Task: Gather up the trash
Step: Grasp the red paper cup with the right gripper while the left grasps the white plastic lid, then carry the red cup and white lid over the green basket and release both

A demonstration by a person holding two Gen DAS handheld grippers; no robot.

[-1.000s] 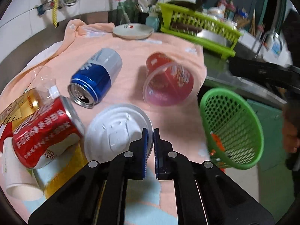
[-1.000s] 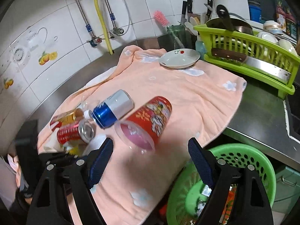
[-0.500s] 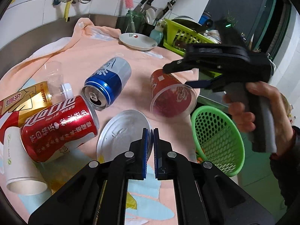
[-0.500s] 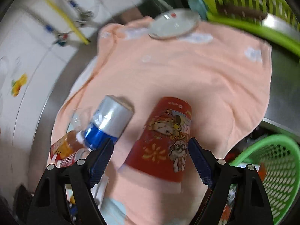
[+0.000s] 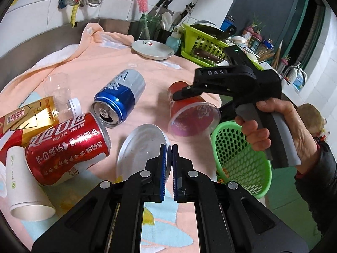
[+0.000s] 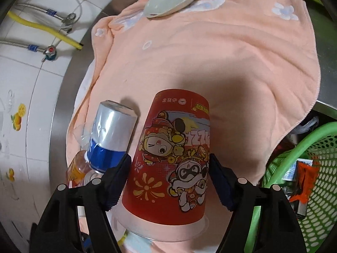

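Note:
My left gripper point(image 5: 167, 157) is shut on the rim of a white plastic lid point(image 5: 142, 147) and holds it tilted above the peach towel point(image 5: 101, 67). My right gripper point(image 6: 169, 176) is open, its fingers on either side of a red printed cup point(image 6: 177, 154) that lies on its side; the cup also shows in the left wrist view point(image 5: 190, 113), under the right gripper point(image 5: 181, 93). A blue and silver can point(image 5: 120, 97), a red cola can point(image 5: 67, 147), a white paper cup point(image 5: 25, 181) and a clear bottle point(image 5: 42, 107) lie on the towel. A green basket point(image 5: 242, 158) sits below the counter edge.
A white plate point(image 5: 152, 49) rests at the far end of the towel. A green dish rack point(image 5: 206, 46) and a knife and utensil holder point(image 5: 160, 27) stand behind it. The basket point(image 6: 303, 181) holds some trash. Pipes and valves point(image 6: 48, 50) run along the tiled wall.
My right gripper has moved down over the red cup so its fingers now flank it. My left gripper has lifted and tilted the white lid slightly.

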